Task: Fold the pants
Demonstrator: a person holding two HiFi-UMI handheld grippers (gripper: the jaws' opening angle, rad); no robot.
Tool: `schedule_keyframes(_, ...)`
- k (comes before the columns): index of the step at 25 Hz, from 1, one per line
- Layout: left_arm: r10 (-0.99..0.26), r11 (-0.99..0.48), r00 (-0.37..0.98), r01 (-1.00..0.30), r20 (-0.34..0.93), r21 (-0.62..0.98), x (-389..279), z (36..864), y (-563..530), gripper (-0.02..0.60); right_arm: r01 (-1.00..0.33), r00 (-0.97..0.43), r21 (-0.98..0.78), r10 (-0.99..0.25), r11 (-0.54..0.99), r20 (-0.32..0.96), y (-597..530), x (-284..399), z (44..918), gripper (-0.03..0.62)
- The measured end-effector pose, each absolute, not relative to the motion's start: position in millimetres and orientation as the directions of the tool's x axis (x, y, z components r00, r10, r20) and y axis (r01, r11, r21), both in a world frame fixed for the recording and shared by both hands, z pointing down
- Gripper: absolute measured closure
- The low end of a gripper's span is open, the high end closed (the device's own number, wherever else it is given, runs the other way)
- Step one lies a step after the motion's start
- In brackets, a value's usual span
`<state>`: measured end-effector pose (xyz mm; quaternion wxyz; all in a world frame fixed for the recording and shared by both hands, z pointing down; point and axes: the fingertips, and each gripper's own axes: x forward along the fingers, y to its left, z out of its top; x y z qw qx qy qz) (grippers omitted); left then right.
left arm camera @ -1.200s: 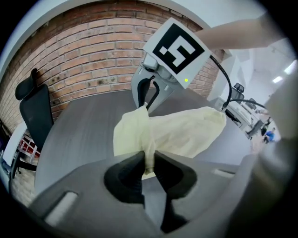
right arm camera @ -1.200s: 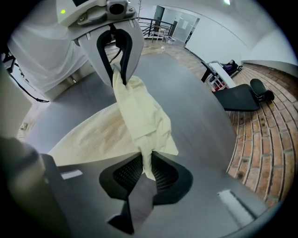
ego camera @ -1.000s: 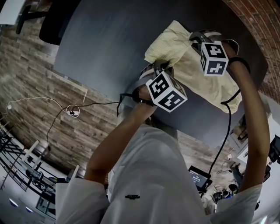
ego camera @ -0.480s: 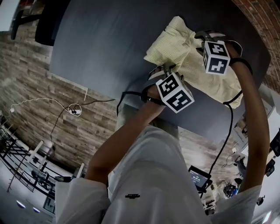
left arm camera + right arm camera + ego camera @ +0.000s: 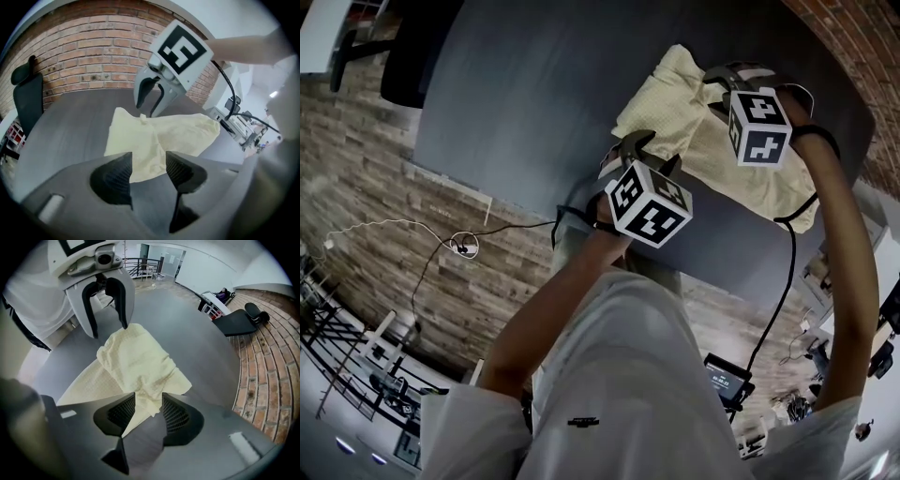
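Now both tools stand spread, jaws just opened. Below the left tool (image 5: 149, 161), the near edge of the pale yellow pants (image 5: 140, 136) shows between its pads, unpinched. The right tool (image 5: 148, 405) straddles a loose raised fold. Under both, the pants lie bunched on the dark tabletop (image 5: 534, 84).
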<state>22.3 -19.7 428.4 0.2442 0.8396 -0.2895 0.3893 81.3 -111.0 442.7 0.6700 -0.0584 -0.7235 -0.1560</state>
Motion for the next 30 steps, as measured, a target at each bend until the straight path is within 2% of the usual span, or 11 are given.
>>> schedule_keyframes(4,-0.338,-0.650,0.533,-0.729,0.776,0.217,-8.5,415.7,-48.4,0.351,0.290,-0.126,0.179,-0.147,0.940,0.981,-130.0,58.5,435.3,0.407)
schedule_keyframes(9,-0.302,-0.620,0.547,-0.735,0.781,0.274,-33.5,426.8,-66.5,0.351,0.354,-0.106,0.150,-0.120,0.923,0.987,-146.7,33.9,435.8,0.378)
schedule_keyframes(15,-0.212,-0.557,0.664,-0.685,0.717,0.470,-31.7,443.9,-64.3,0.342,0.506,0.015,0.046,-0.062,0.861,0.998,-161.4,23.4,453.1,0.367)
schedule_keyframes(18,-0.189,-0.562,0.661,-0.679,0.726,0.473,-32.9,456.5,-62.3,0.310,0.567,0.088,-0.032,-0.022,0.823,0.996,-163.4,25.0,462.1,0.367)
schedule_keyframes(24,-0.126,-0.531,0.690,-0.653,0.712,0.540,-27.6,475.1,-63.2,0.308,0.633,0.191,-0.154,0.039,0.759,0.981,-163.2,20.6,484.5,0.367)
schedule_keyframes(26,-0.108,-0.547,0.690,-0.643,0.716,0.537,-24.4,479.1,-62.7,0.333,0.644,0.234,-0.199,0.058,0.739,0.970,-161.1,25.6,491.9,0.380)
schedule_keyframes(27,-0.107,-0.553,0.687,-0.642,0.719,0.531,-23.8,479.9,-63.0,0.353,0.653,0.253,-0.218,0.062,0.726,0.965,-159.6,28.8,494.6,0.411)
schedule_keyframes(29,-0.121,-0.556,0.681,-0.649,0.722,0.519,-23.9,479.0,-63.0,0.434,0.666,0.265,-0.230,0.063,0.710,0.962,-155.6,34.0,497.0,0.507)
schedule_keyframes(30,-0.134,-0.555,0.678,-0.656,0.722,0.512,-23.8,477.6,-62.5,0.474,0.665,0.256,-0.223,0.063,0.713,0.965,-153.8,35.6,496.6,0.520)
